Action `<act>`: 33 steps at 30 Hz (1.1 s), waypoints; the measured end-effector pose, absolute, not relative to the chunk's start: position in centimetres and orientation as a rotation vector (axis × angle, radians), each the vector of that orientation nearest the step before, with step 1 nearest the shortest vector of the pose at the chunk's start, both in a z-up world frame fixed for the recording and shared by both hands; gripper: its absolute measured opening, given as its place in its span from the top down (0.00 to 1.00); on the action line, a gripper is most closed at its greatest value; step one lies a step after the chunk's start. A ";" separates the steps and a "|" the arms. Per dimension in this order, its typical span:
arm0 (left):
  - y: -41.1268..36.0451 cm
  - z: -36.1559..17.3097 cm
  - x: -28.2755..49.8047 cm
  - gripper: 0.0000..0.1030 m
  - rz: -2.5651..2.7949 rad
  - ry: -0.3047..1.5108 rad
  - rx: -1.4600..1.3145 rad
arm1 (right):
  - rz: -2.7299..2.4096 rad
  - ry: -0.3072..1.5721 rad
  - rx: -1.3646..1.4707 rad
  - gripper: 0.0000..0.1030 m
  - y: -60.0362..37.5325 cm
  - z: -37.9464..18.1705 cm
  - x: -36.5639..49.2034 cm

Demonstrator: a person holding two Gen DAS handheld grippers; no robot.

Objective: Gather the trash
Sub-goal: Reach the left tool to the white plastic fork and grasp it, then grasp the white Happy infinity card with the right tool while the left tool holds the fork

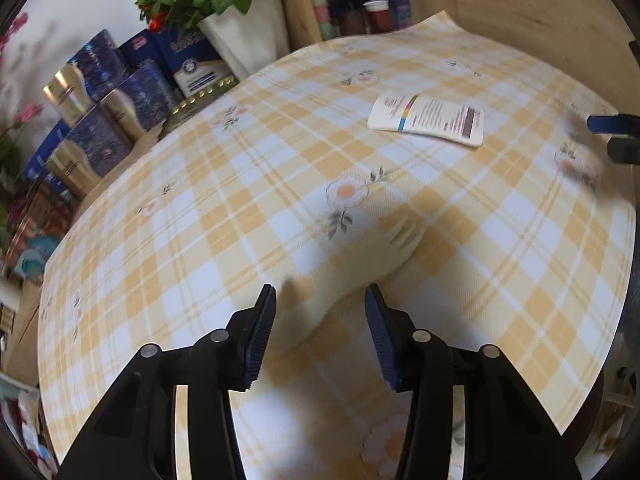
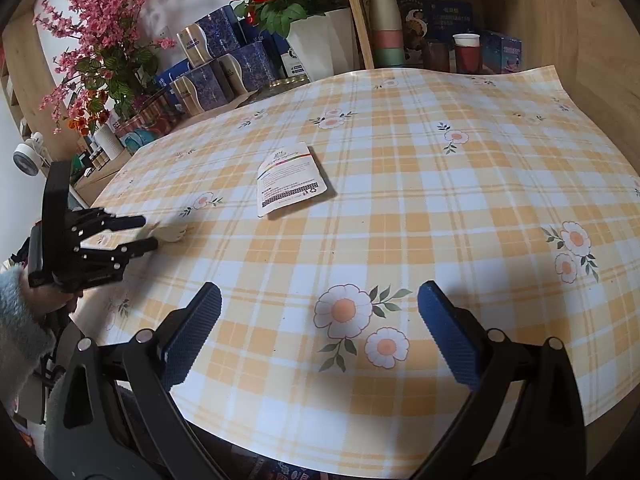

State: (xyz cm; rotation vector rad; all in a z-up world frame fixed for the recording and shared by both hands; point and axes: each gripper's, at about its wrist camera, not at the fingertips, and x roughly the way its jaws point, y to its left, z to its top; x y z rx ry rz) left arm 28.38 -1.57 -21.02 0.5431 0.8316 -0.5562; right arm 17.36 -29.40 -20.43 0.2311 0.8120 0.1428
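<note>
A cream plastic utensil, blurred, (image 1: 360, 264) lies on the checked tablecloth (image 1: 200, 208) just ahead of my left gripper (image 1: 320, 292), whose jaws are open on either side of its near end. It also shows in the right wrist view (image 2: 170, 233) by the left gripper (image 2: 150, 232). A white printed packet (image 1: 428, 120) lies flat farther back; it also shows in the right wrist view (image 2: 290, 178). My right gripper (image 2: 320, 292) is open and empty above the cloth near the front edge.
Blue and gold boxes (image 1: 92, 120) and a white pot of red roses (image 1: 248, 32) stand at the back left. Pink flowers (image 2: 100, 40) stand at the left. Cups and boxes (image 2: 440, 36) fill a wooden shelf behind the table.
</note>
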 end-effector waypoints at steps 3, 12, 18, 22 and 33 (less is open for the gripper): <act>-1.7 -20.9 29.8 0.64 -0.594 0.858 0.505 | 0.142 0.813 0.228 0.06 -29.7 -20.6 17.4; 1.2 -21.7 31.5 0.97 -0.550 0.907 0.101 | 0.142 0.809 0.218 0.08 -30.1 -20.6 18.2; 1.6 -21.7 30.2 0.97 -0.501 0.916 -0.005 | 0.155 0.837 0.156 0.12 -28.7 -20.8 20.4; 2.1 -21.3 28.8 0.97 -0.450 0.901 -0.073 | 0.188 0.816 0.093 0.12 -26.8 -20.3 22.6; 5.0 -18.2 24.3 0.97 -0.382 0.779 -0.305 | 0.167 0.894 -0.051 0.08 -22.7 -21.9 32.9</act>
